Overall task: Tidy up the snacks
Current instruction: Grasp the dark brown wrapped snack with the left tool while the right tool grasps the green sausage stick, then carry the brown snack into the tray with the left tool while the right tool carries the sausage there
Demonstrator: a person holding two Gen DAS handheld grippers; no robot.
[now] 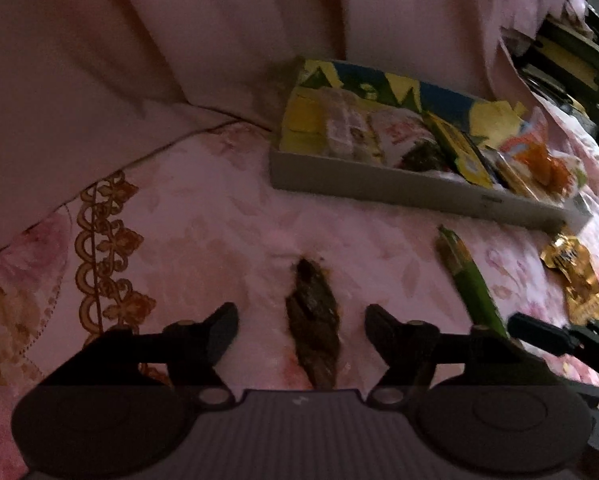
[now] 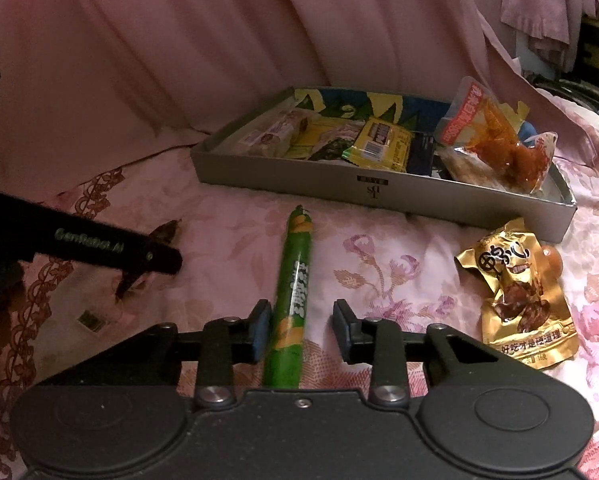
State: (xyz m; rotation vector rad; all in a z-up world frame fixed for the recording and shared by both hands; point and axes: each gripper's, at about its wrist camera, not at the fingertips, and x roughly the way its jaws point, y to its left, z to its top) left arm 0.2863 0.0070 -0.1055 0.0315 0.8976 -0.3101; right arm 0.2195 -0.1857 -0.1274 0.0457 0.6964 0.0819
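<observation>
Low in the centre of the right wrist view, the green sausage stick (image 2: 293, 300) lies lengthwise on the pink floral bedspread (image 2: 399, 256), running up the frame toward the grey tray (image 2: 339, 184) in the upper middle. The right gripper (image 2: 301, 330) straddles its lower half: the left pad sits right against the wrapper, the right pad stands clear, so the tongs are narrowed but not clamped. The stick looks light, fairly stiff and round, with a glossy film that would probably slip or roll; a pinch across the thick middle, away from the crimped ends, seems safest.

Bottom centre of the left wrist view, the dark brown packet (image 1: 313, 320) lies between the tips of the left gripper (image 1: 301, 322), which stand wide with bedspread showing on both sides. It seems flat, soft and crinkly, likely to fold, so gripping across its body is best.

At right in the right wrist view, a gold pouch (image 2: 517, 296) waits just beside the tray, which already holds several snacks.
</observation>
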